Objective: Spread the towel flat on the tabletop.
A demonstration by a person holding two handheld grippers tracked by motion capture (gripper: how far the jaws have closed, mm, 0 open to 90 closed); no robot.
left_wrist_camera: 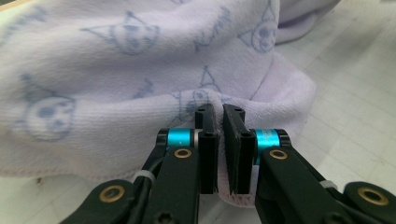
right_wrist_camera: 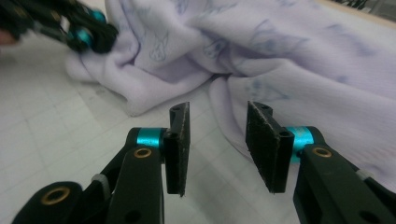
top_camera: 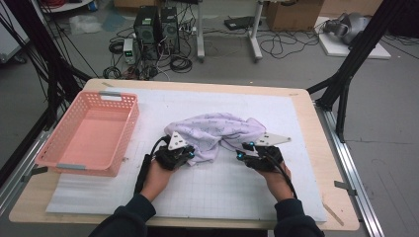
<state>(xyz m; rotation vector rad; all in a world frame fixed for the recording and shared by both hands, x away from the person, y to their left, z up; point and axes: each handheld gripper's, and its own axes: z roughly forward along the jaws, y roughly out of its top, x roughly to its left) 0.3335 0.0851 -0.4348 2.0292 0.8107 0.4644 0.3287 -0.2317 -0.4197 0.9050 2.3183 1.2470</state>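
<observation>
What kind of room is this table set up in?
Probably a lab or workshop for recording handling tasks: black computer towers and tangled cables sit on the grey floor, black frame struts flank the wooden table, and cardboard boxes stand behind.

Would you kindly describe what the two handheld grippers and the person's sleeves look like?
Both the left gripper and the right gripper are black, with flat dark pads, bright blue collars behind the jaws and brass-coloured rivets on the linkages. Each carries a grey three-cornered plate on top and trails a black cable. The person wears dark sleeves.
</observation>
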